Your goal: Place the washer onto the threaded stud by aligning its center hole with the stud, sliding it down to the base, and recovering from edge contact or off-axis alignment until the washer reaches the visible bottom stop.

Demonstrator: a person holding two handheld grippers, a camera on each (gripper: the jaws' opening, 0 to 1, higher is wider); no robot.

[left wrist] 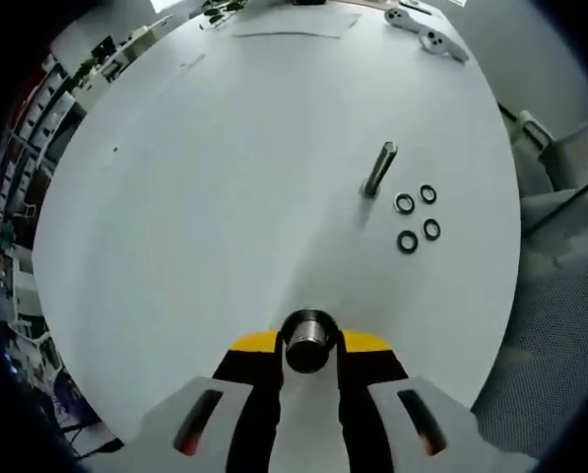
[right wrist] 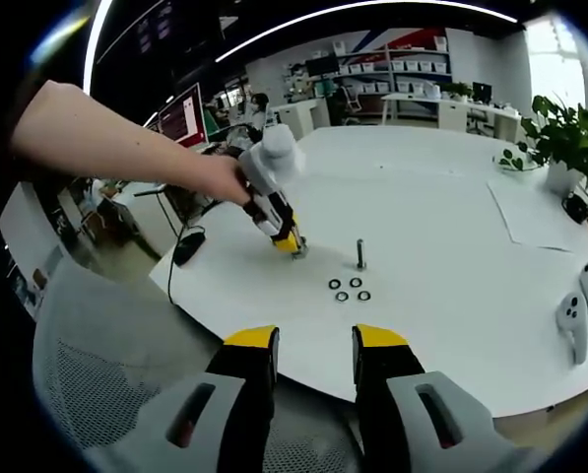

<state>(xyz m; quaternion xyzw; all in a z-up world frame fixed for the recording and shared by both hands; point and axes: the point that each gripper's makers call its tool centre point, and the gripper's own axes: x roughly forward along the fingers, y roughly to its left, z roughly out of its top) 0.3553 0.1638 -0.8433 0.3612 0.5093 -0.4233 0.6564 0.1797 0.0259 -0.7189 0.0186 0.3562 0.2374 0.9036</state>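
Left gripper [left wrist: 309, 367] clamped on a dark metal cylinder [left wrist: 308, 340], low over the white round table [left wrist: 195, 197]. Threaded stud [left wrist: 379, 168] upright on the tabletop, bare. Four black washers [left wrist: 418, 216] flat in a loose square just beside its base, apart from it. Right gripper [right wrist: 314, 363] back off the table edge above a mesh chair [right wrist: 97, 365], jaws parted with nothing between. Two white controllers [right wrist: 575, 313] near the far rim, potted plant [right wrist: 559, 138] beyond.

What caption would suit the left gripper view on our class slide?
Left gripper holding a metal cylinder above the white table, facing the stud and four washers.
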